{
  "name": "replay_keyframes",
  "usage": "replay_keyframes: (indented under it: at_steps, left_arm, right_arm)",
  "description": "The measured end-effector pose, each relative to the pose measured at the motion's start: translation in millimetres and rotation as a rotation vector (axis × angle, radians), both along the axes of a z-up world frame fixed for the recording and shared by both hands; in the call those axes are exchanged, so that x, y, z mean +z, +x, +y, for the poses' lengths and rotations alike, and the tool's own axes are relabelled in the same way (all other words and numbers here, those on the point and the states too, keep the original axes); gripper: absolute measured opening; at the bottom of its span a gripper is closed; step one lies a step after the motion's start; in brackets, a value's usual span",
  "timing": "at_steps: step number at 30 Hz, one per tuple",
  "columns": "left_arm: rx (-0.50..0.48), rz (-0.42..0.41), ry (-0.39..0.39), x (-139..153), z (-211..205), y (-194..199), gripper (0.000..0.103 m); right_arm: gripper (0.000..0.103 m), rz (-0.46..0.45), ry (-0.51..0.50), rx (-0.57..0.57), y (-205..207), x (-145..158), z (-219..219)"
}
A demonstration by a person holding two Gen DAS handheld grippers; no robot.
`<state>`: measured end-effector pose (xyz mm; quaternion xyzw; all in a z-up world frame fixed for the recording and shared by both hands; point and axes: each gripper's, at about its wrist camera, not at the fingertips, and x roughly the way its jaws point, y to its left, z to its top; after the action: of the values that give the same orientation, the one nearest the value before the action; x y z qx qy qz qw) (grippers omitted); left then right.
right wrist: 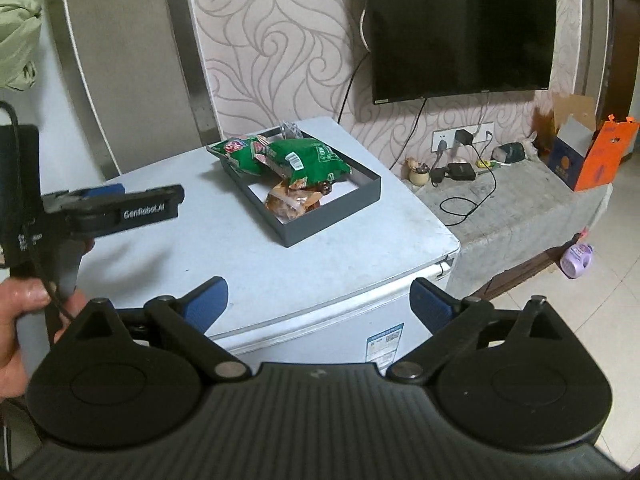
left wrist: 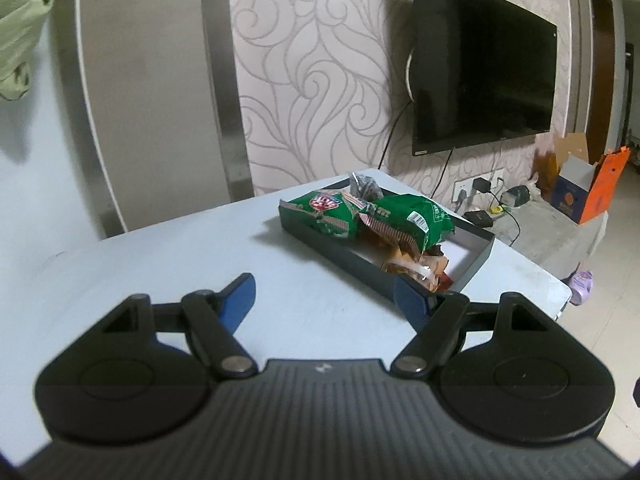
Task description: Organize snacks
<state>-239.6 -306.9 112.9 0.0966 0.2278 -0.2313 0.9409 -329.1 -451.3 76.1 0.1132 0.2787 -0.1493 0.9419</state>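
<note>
Your left gripper [left wrist: 324,300] and right gripper [right wrist: 320,304] are hovering with jaws released, short of the dark tray [right wrist: 332,220] holding green snack bags [right wrist: 308,160].

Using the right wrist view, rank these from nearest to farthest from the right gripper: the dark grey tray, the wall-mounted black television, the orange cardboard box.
1. The dark grey rectangular tray of snack packets, straight ahead of the right gripper on the white appliance top.
2. The orange cardboard box, far right on the low grey ledge.
3. The wall-mounted black television, upper right on the patterned wall; close to the box in depth, so this order is tentative.
</note>
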Motion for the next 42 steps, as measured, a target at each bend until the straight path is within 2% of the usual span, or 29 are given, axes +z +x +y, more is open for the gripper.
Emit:
replay_keyframes:
  at_steps: [4,10,31,42]
  left_arm:
    - [0.031,0.016,-0.012,0,-2,-10,0.078]
    - [0.022,0.001,0.019,-5,-15,-22,0.078]
    - [0.014,-0.039,0.056,-10,-27,-30,0.078]
    - [0.010,-0.007,0.058,-17,-29,-46,0.078]
  right_arm:
    - [0.099,-0.008,-0.016,0.040,-5,3,0]
    - [0.100,-0.043,-0.013,0.053,-16,9,-9]
    - [0.100,-0.043,-0.008,0.033,-19,7,-11]
    - [0.100,-0.036,-0.011,0.019,-22,6,-8]
